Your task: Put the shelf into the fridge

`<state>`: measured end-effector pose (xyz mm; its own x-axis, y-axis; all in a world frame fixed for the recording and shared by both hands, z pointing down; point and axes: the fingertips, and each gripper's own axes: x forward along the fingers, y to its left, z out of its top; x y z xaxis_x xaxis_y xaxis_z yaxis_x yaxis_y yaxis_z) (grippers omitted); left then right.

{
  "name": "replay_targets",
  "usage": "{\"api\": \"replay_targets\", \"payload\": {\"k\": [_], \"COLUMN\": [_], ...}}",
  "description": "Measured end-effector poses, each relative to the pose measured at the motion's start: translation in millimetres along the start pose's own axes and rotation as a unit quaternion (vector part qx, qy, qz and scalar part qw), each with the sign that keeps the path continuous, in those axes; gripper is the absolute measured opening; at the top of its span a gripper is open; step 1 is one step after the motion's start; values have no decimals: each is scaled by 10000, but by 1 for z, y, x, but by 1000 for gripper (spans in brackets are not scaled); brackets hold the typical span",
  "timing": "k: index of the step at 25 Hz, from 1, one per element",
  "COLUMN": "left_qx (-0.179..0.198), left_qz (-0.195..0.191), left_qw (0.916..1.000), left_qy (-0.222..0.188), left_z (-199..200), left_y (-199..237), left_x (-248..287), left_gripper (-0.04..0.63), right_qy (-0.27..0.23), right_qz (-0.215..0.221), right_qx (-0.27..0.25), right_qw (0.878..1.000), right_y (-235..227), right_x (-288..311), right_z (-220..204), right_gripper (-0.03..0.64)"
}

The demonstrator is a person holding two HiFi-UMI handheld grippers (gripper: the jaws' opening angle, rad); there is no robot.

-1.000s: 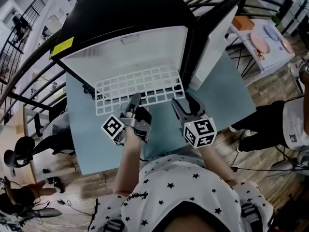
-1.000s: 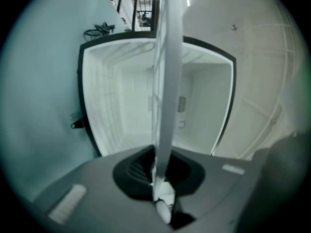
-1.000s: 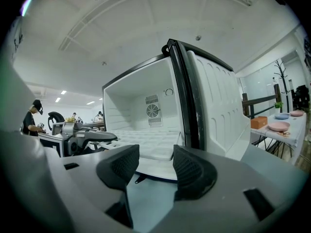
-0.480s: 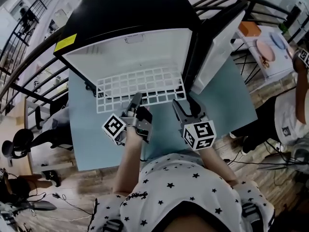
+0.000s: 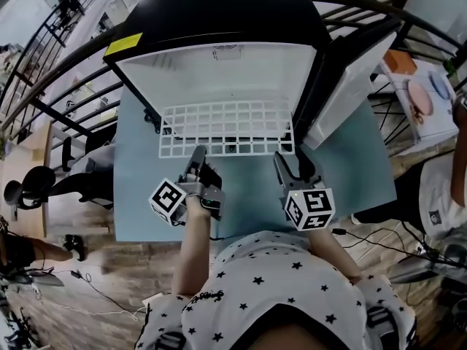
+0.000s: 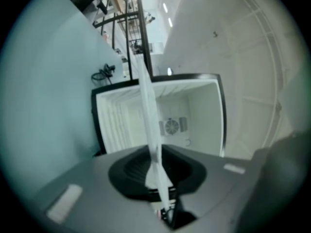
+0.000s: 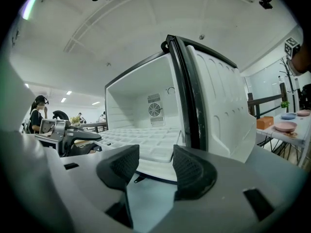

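A white wire shelf (image 5: 226, 128) lies flat, its far part inside the open fridge (image 5: 219, 71) and its near part over the pale blue table (image 5: 139, 195). My left gripper (image 5: 197, 154) is shut on the shelf's near edge, left of the middle. In the left gripper view the shelf (image 6: 148, 110) runs edge-on between the jaws of that gripper (image 6: 158, 178). My right gripper (image 5: 289, 163) is open just before the shelf's near right corner, with nothing between its fingers. In the right gripper view that gripper (image 7: 155, 169) faces the shelf (image 7: 141, 140) and the fridge door (image 7: 218, 106).
The fridge door (image 5: 350, 79) stands open at the right, close to my right gripper. A side table with pink plates (image 5: 427, 100) and a person's leg (image 5: 438, 195) are at the far right. Black railings (image 5: 66, 71) and an office chair (image 5: 29, 195) are at the left.
The head view has shifted, so the fridge and shelf sit a little to the right in the picture. Both grippers keep about the same places against the shelf.
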<state>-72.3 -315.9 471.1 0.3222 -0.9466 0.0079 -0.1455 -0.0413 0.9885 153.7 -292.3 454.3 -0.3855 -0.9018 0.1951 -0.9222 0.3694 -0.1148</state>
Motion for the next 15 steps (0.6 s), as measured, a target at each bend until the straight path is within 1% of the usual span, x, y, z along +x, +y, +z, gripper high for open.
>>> {"api": "replay_targets", "payload": {"k": [3,6,9,10,13,15], "left_qx": [64,4,-258,-294,-209,-188], "left_qz": [54,77,31,7,-90,-105], "left_qw": [9995,9990,9984,9982,9980,9978], "left_qy": [-293,-439,-505,-526,-595,-628], "left_z": [13,18,18,18,25,28], "left_y": [4,6,6,5,1,0], "left_x": [-11,-15,-14,-14,-10,-6], "left_gripper": [57,44,43,41,38,37], "right_qy": [-73,-133,-150,-160,-212,-198], "right_qz": [13,44,114,155,316,404], "right_qx": [144,147,81,58,-87,-286], "right_qw": [9999,9998,9998,9997,9992,9986], "right_y": [-2,-2,-1,0,3,6], "right_x": [1,2,3,3,4,7], "right_z": [1,3,5,6,10,12], "right_gripper": [207,206,207,207,207,207]}}
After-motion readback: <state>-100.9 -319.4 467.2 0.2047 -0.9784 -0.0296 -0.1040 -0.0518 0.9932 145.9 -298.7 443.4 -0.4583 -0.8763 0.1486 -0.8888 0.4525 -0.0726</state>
